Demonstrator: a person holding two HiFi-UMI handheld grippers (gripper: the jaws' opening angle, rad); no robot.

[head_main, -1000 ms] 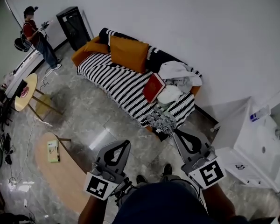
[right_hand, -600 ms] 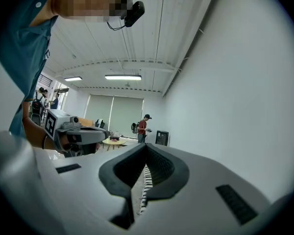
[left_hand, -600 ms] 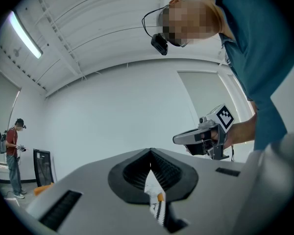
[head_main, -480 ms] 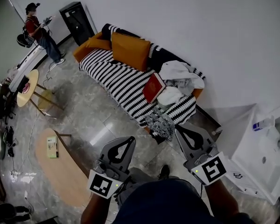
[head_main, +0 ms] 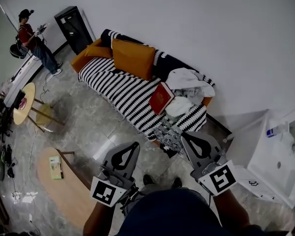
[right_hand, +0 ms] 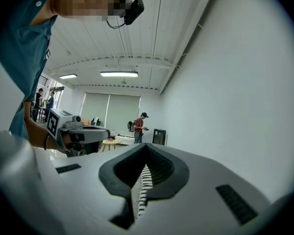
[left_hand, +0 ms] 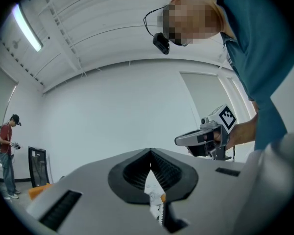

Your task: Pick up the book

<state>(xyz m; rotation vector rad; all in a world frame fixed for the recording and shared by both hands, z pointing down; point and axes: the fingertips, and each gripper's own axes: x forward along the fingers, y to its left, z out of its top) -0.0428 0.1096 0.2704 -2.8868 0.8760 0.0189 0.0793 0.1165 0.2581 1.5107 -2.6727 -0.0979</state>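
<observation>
The pickup is not yet begun: the book (head_main: 161, 98) lies on the striped sofa (head_main: 119, 85) at twelve o'clock, well apart from our left gripper (head_main: 132, 148) and right gripper (head_main: 187, 137), both clenched on nothing. Bare floor (head_main: 98, 127) opens ahead to the sofa's front edge, with the wooden table (head_main: 64, 191) at eight o'clock and a white cabinet (head_main: 265, 154) at three.

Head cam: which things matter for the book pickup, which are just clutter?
Job: red book on the striped sofa; left gripper and right gripper, both shut, empty.
Lying about: orange cushion, white clothes, green booklet on the oval table.
</observation>
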